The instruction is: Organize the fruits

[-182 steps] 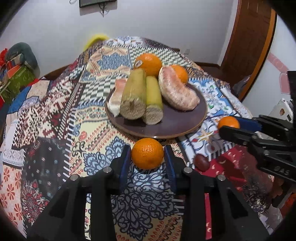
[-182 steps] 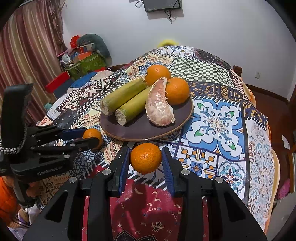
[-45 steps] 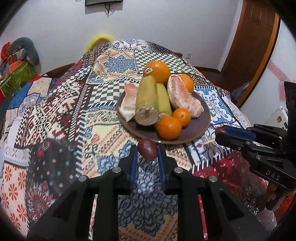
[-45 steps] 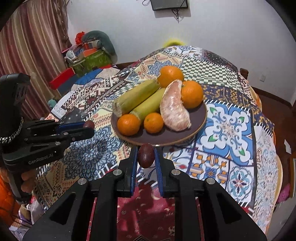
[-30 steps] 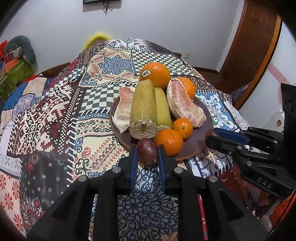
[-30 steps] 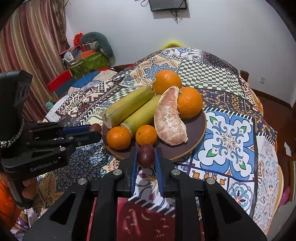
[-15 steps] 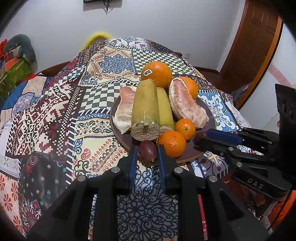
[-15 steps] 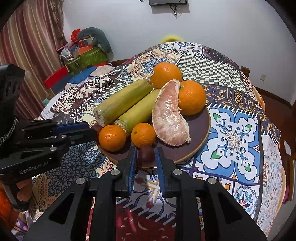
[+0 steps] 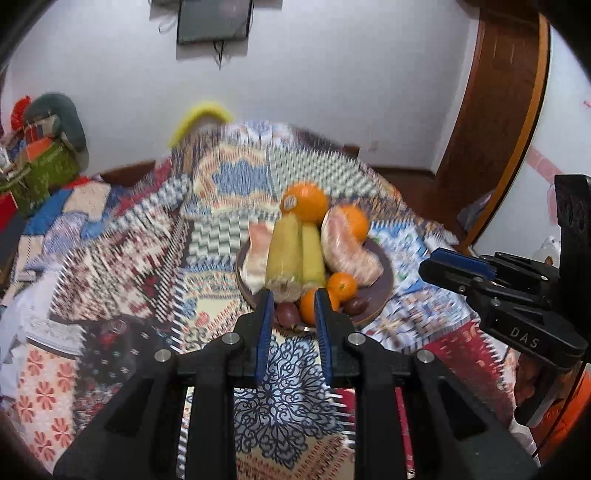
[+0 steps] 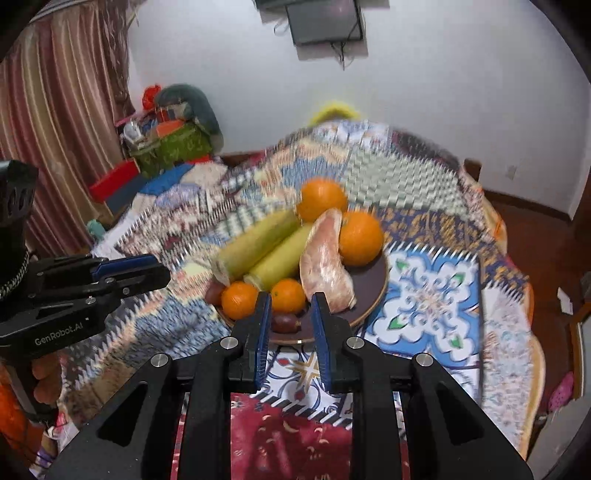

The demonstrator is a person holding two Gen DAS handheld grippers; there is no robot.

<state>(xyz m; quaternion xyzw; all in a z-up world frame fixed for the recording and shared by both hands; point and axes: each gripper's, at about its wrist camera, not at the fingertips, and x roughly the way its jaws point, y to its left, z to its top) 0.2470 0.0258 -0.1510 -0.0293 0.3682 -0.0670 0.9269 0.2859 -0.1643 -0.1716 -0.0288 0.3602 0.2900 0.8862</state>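
Observation:
A dark brown plate point(image 9: 384, 284) point(image 10: 373, 291) on the patterned tablecloth holds two large oranges point(image 9: 304, 202), two small oranges point(image 10: 240, 300), two green cane pieces point(image 9: 284, 254), pomelo segments point(image 10: 327, 266) and two dark purple fruits. One purple fruit point(image 9: 286, 313) lies at the plate's near edge in front of my left gripper point(image 9: 293, 299), which is open and empty. The other purple fruit point(image 10: 285, 322) lies on the plate in front of my right gripper point(image 10: 290, 302), also open and empty. Both grippers are drawn back from the plate.
The patterned tablecloth point(image 9: 122, 266) covers a round table. Bags and boxes point(image 10: 173, 140) are piled by the wall at the left. A wooden door point(image 9: 498, 122) is at the right. A screen point(image 10: 325, 22) hangs on the wall.
Both grippers have opened, left their purple fruits on the plate, and pulled back and up. The views are blurred by motion.

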